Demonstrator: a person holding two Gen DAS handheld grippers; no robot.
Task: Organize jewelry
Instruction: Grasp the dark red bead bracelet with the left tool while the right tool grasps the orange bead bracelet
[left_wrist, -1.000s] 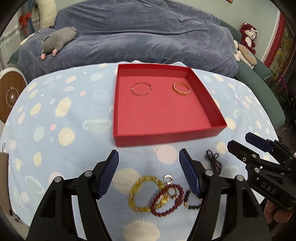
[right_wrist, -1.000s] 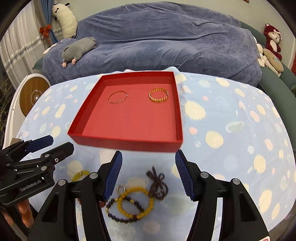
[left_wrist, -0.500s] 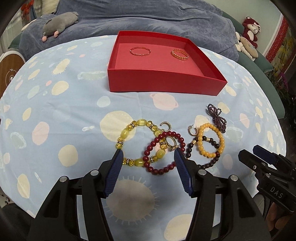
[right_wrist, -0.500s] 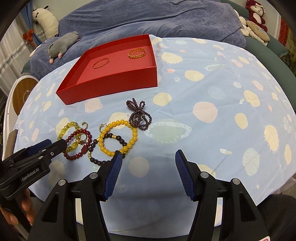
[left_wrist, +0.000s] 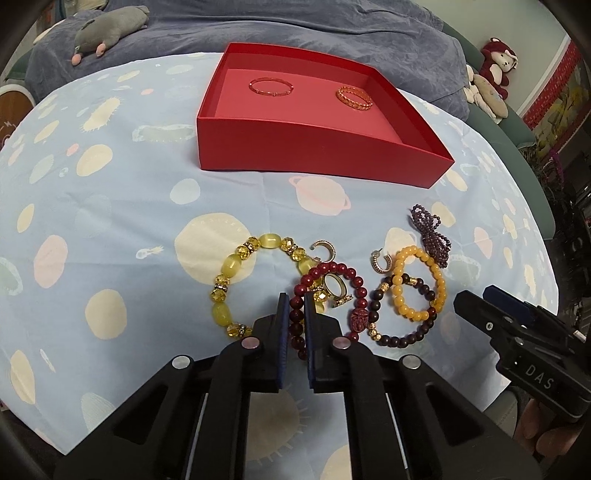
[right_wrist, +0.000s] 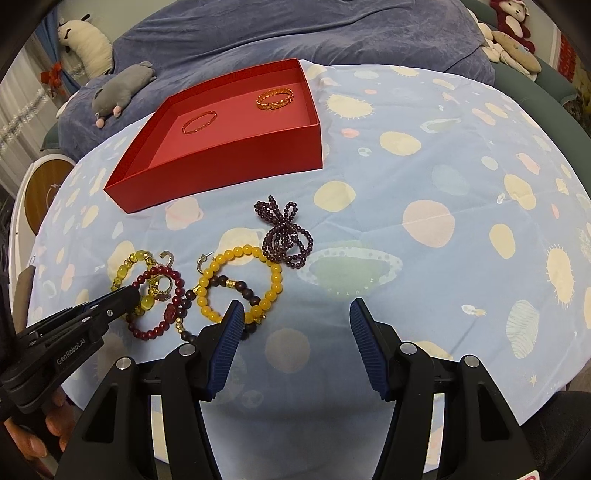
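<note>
A red box (left_wrist: 317, 155) (right_wrist: 221, 162) holds a thin gold bangle (left_wrist: 270, 86) and a gold chain ring (left_wrist: 354, 97). On the cloth before it lie a yellow bead bracelet (left_wrist: 236, 266), a dark red bead bracelet (left_wrist: 354, 284) (right_wrist: 177, 284), an orange bead bracelet (left_wrist: 417, 284) (right_wrist: 240, 284), a dark brown bead bracelet (left_wrist: 402, 336) and a purple bead string (left_wrist: 432, 236) (right_wrist: 284, 236). My left gripper (left_wrist: 294, 306) is shut on the dark red bracelet's near side. My right gripper (right_wrist: 297, 314) is open, just behind the orange bracelet.
Two small hoop earrings (left_wrist: 325, 249) (left_wrist: 382, 260) and a ring (left_wrist: 334, 290) lie among the bracelets. The table has a light blue planet-print cloth (left_wrist: 129, 206). A blue-covered sofa (right_wrist: 295, 33) with plush toys stands behind.
My left gripper has closed on the dark red bracelet. Both grippers have moved closer to the jewelry since a second ago.
</note>
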